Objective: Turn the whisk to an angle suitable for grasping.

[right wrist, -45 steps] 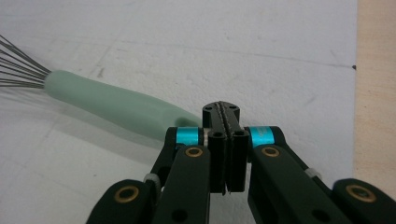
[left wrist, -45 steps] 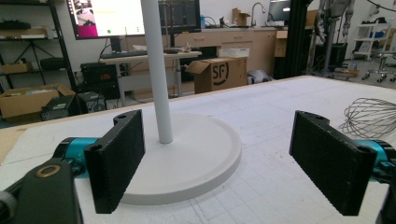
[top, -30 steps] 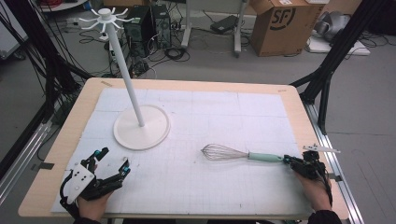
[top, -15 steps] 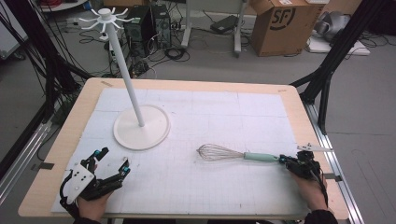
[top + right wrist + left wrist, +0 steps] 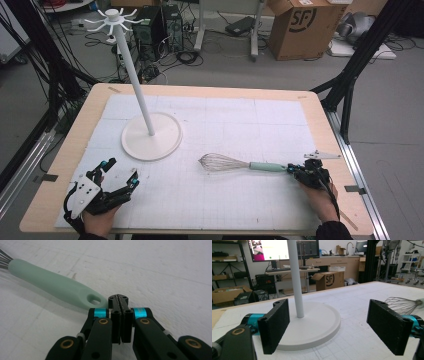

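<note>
One whisk (image 5: 240, 164) lies flat on the white gridded mat (image 5: 240, 120), near the table's right front, its wire head pointing toward the white stand (image 5: 151, 136) and its handle end meeting the right gripper (image 5: 296, 170). In the right gripper view those jaws are pressed together with nothing between them, their tips right at the handle's holed end (image 5: 93, 300), just beside it. The handle is pale mint green and tapered; the head is a balloon of thin steel wires. The left gripper (image 5: 120, 176) rests near the front left corner, jaws spread wide and empty, well apart from the whisk.
</note>
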`<state>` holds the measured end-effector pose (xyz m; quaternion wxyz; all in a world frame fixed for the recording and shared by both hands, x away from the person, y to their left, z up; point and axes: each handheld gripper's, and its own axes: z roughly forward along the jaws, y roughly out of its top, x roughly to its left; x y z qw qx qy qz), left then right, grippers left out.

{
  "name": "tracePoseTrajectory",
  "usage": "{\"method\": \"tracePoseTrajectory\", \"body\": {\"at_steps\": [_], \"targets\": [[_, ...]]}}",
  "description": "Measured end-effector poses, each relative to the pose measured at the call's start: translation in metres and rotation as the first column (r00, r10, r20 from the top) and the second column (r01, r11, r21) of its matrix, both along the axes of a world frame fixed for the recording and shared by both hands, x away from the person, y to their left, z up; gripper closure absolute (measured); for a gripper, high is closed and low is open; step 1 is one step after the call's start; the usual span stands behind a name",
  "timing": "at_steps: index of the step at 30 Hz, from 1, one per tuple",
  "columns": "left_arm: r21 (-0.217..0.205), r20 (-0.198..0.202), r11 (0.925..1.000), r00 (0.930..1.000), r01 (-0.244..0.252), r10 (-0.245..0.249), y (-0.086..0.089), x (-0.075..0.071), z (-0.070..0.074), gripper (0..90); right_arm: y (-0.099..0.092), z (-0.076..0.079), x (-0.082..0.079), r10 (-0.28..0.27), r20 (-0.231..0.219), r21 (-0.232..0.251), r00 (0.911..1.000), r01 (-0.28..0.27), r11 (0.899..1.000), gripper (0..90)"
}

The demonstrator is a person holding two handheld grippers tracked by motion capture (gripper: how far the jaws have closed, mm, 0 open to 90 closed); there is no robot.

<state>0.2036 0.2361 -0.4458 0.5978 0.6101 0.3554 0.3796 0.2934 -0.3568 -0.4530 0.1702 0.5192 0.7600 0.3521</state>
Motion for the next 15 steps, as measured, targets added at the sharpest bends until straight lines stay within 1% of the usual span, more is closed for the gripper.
{"method": "tracePoseTrajectory", "body": {"at_steps": [1,3,4,5,7,11,13,15], "targets": [[0.002,-0.001,1.0000,1.0000,0.000,0.000,0.000,0.000,0.000,19.0,0.000,0.000,0.000,0.000,0.000,0.000,1.0000,0.000,1.000,89.8],[0.001,0.000,1.0000,1.0000,-0.001,0.001,0.000,0.000,0.000,19.0,0.009,0.000,0.003,0.015,0.003,-0.001,0.9999,-0.015,1.000,89.7],[0.001,-0.002,1.0000,1.0000,-0.001,0.001,0.000,0.000,0.000,19.0,0.009,0.000,0.003,0.015,0.003,-0.001,0.9999,-0.015,1.000,89.7],[-0.001,-0.002,1.0000,1.0000,-0.002,0.002,0.001,0.000,0.000,19.0,0.016,0.000,0.005,0.028,0.004,-0.010,0.9996,-0.028,1.000,89.7],[-0.005,-0.001,1.0000,1.0000,-0.003,0.003,0.001,0.000,0.000,19.0,0.018,0.000,0.006,0.033,0.005,-0.005,0.9995,-0.032,0.999,89.7],[-0.007,0.001,1.0000,1.0000,-0.002,0.002,0.001,-0.001,0.000,19.0,0.030,0.000,0.010,0.049,0.006,-0.009,0.9988,-0.049,0.999,89.7],[-0.005,0.002,1.0000,1.0000,-0.003,0.003,0.001,-0.001,0.000,19.0,0.033,0.000,0.010,0.047,0.003,-0.006,0.9989,-0.047,0.999,89.7],[-0.007,0.002,1.0000,1.0000,-0.004,0.004,0.001,-0.001,0.000,19.1,0.037,-0.001,0.010,0.048,0.012,-0.014,0.9988,-0.048,0.999,89.7]]}}
